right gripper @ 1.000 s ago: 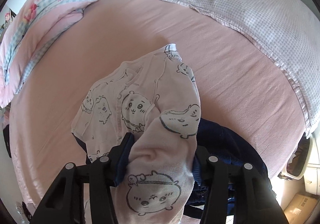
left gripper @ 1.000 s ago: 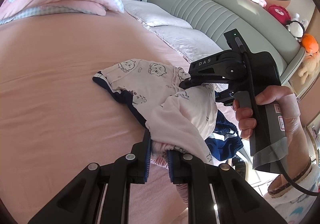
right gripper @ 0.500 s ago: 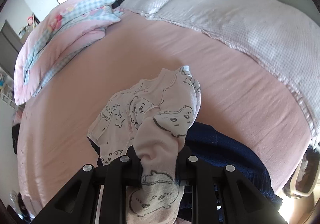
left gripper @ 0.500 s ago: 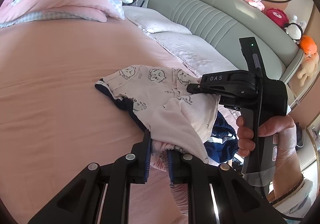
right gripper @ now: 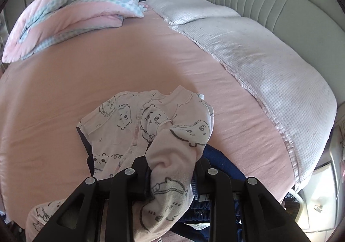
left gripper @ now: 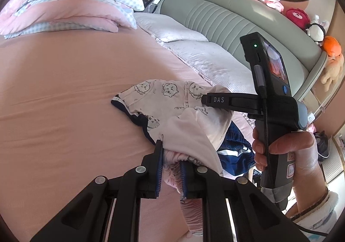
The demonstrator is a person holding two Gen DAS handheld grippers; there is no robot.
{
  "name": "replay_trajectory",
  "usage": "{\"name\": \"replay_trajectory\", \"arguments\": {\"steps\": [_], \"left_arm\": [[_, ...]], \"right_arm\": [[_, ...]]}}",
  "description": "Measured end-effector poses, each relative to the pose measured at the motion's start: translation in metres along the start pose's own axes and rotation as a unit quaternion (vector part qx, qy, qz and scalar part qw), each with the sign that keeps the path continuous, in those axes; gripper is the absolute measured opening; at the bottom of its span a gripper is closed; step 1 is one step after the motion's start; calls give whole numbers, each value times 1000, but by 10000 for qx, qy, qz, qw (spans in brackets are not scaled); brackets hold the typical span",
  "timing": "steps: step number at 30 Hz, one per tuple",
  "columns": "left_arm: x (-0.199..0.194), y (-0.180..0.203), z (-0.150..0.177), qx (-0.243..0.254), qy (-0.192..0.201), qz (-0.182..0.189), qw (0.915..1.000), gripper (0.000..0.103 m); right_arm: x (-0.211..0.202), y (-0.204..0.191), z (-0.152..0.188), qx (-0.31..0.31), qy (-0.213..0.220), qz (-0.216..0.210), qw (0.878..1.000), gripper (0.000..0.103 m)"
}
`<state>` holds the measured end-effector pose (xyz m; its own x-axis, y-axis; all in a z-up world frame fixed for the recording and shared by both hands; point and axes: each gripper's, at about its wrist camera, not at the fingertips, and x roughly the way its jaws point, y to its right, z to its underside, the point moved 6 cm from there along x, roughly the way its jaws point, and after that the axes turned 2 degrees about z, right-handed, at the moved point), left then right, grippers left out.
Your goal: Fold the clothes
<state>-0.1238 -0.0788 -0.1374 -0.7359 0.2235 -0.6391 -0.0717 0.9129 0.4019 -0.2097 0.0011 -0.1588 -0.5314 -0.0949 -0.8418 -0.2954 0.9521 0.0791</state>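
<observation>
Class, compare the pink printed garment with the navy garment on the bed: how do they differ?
The pink garment is pale with cartoon prints; the navy garment is dark with white stripes. Pink lies on top, pinched by both hand-held grippers; navy sits beneath, ungripped. Both are unfolded on the bed.

A big bed with a pink sheet (left gripper: 64,90) fills the room. A folded pink and blue checked blanket (left gripper: 71,11) lies at the far end. Two pale pillows (right gripper: 258,65) rest against a soft grey headboard (left gripper: 226,24). Stuffed toys (left gripper: 297,15) sit in a row on top of it. Bright daylight falls across the bed.
</observation>
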Motion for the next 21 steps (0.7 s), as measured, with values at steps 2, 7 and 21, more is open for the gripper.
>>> {"name": "replay_trajectory", "arguments": {"steps": [2,7,21], "left_arm": [[-6,-3,-3,-108,69,-63,9999,11],[-25,-5,-5,-332,205,-239,9990,11],[-74,-26,4,-552,374,-1120,9915,11]], "right_arm": [[-4,1,0,196,-7,-340,9992,27],[-17,0,4,563,-46,-1013,9933,25],[-68,-53,26,-181,124,-1720,9849,25]]}}
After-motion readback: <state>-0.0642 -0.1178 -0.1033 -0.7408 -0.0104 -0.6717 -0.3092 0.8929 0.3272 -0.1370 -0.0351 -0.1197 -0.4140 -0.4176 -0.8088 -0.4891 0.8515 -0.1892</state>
